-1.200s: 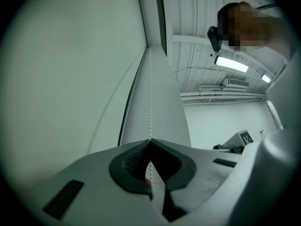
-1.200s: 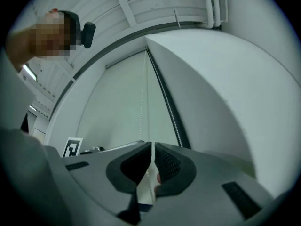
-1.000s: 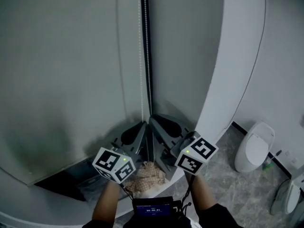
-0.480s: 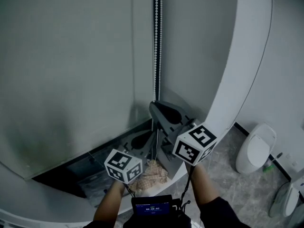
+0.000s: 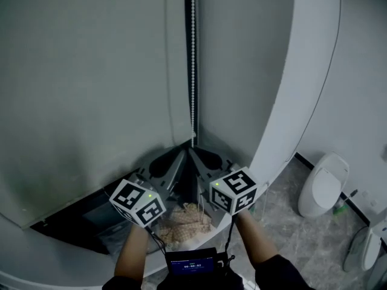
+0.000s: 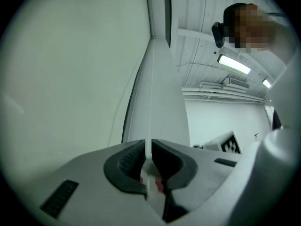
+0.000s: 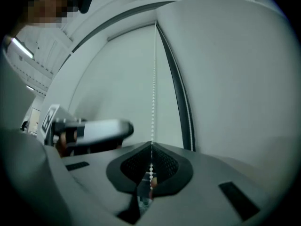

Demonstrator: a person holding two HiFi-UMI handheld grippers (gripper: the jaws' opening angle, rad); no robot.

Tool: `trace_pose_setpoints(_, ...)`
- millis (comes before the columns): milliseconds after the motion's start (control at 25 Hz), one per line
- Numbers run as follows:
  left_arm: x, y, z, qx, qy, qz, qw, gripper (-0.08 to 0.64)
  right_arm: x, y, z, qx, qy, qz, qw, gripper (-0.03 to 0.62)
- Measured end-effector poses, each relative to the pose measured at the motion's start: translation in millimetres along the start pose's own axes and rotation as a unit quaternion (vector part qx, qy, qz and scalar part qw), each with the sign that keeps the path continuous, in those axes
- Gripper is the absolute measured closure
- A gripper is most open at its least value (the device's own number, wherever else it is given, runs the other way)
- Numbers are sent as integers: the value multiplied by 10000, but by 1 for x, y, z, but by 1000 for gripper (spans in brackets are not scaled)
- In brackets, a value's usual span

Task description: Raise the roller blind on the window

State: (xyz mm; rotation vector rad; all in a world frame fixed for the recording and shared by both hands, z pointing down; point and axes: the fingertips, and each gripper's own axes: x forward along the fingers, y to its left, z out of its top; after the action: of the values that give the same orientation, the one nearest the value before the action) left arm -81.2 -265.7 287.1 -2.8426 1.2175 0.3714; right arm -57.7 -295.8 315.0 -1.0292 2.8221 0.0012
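Roller blind down over the window, filling the left of the head view. Bead chain hanging along the blind's right edge, just beside the dark frame strip. Right gripper clenched on the chain, beads visible between the pads. Left gripper pinched almost together on a thin pale strand, probably the same chain. Pull straight down along the chain, no sideways drag. Hold with one gripper while the other re-grips higher. Count: one blind, one chain, two grippers, one toilet on the floor at right.
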Motion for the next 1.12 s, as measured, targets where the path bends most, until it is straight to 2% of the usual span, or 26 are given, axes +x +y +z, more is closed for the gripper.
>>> trace_pose_setpoints(120, 23, -1, 32, 358, -64, 51, 9993, 548, 1, 1, -51, 278, 443, 16, 9986, 581)
trace_pose_setpoints(200, 36, -1, 38, 682, -38, 140, 9976, 546, -1, 5, -85, 414, 650, 29, 9970, 581)
trace_pose_setpoints(320, 45, 1, 39, 851, -25, 233, 9961, 546, -6, 10, -124, 442, 817, 6, 9957, 581)
trace_pose_setpoints(520, 42, 2, 39, 718, -204, 316, 9967, 549, -14, 15, -131, 589, 875, 64, 9944, 581)
trace_pose_setpoints(760, 41, 6, 27, 900, -58, 415, 9951, 549, -19, 4, -148, 825, 976, 88, 9918, 580)
trace_pose_setpoints(880, 36, 13, 29, 905, -34, 483, 9947, 549, -28, 1, -124, 930, 749, 245, 9925, 575)
trace_pose_setpoints(1000, 35, 19, 23, 880, 159, 471, 9949, 549, -29, 0, -64, 835, 239, 407, 9954, 555)
trace_pose_setpoints(1120, 30, 21, -6, 740, 423, 452, 9953, 549, -26, 6, -6, 538, -180, 567, 9968, 554)
